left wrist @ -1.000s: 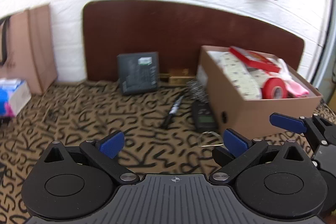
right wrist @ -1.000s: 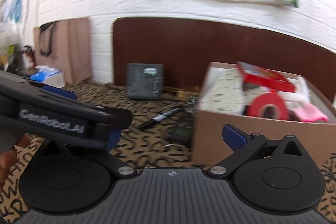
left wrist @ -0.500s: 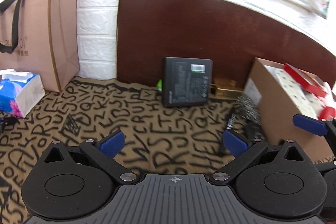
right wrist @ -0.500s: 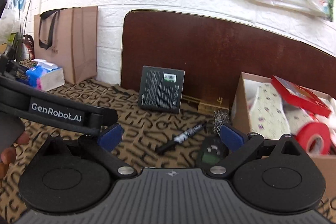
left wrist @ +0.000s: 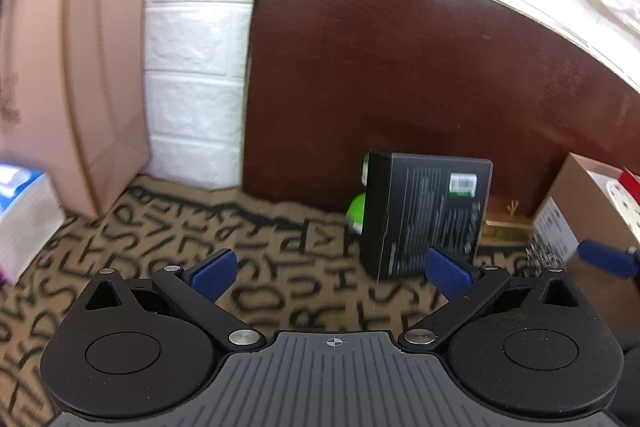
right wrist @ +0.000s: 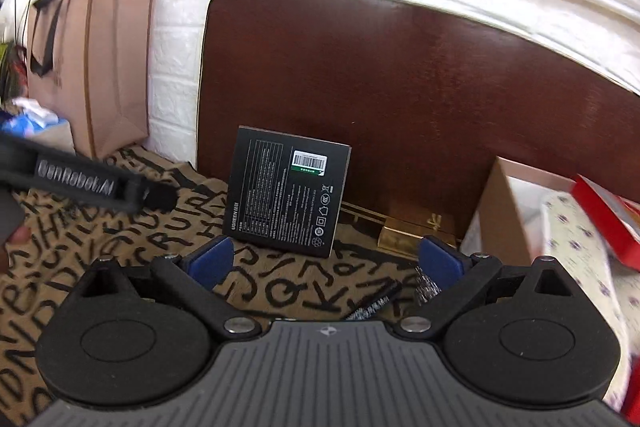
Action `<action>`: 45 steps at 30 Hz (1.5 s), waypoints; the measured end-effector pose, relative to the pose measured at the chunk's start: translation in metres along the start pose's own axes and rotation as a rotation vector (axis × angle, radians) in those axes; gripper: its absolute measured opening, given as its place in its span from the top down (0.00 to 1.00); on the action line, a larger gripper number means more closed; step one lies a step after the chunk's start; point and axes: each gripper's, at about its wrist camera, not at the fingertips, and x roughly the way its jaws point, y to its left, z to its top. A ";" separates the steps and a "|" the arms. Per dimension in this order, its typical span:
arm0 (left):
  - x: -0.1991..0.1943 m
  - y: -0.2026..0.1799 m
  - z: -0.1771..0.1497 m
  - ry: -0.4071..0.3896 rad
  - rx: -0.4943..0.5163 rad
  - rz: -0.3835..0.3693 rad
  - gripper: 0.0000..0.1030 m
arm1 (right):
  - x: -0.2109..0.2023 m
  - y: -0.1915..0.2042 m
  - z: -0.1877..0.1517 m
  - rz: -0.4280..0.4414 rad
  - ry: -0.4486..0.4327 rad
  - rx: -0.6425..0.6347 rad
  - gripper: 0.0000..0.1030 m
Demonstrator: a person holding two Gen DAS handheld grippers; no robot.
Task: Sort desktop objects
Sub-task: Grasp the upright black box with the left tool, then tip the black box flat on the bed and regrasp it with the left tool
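A black flat box (left wrist: 428, 215) (right wrist: 286, 191) with a barcode label leans upright against the brown board. Just behind its left edge a green object (left wrist: 357, 213) peeks out. My left gripper (left wrist: 330, 269) is open, close in front of the box and slightly left of it, with nothing between its blue pads. My right gripper (right wrist: 326, 259) is also open and empty, pointing at the box's lower edge. A black marker (right wrist: 370, 307) and a metal scrubber (right wrist: 426, 283) lie right of the box. The cardboard box (right wrist: 504, 211) (left wrist: 576, 195) stands at the right, holding a red packet (right wrist: 608, 215).
A small gold box (right wrist: 416, 233) sits at the foot of the brown board (right wrist: 400, 99). A brown paper bag (left wrist: 80, 67) leans on the white brick wall at left, and a tissue pack (left wrist: 24, 211) lies beside it. The cloth (left wrist: 160, 227) has black letters.
Both grippers have moved forward and leftward toward the black flat box, which now looks much larger. The cardboard box has slid to the right edge of both views. Both grippers stay open.
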 end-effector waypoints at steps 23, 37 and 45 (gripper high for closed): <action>0.083 -0.024 0.014 0.109 0.035 -0.195 0.24 | 0.087 -0.010 -0.002 0.195 0.027 0.052 0.18; 0.037 -0.022 -0.002 0.112 -0.008 -0.183 0.28 | 0.029 -0.008 -0.003 0.200 -0.013 0.054 0.38; -0.016 -0.038 -0.035 0.204 0.017 -0.224 0.45 | -0.040 0.004 -0.015 0.322 -0.014 0.070 0.49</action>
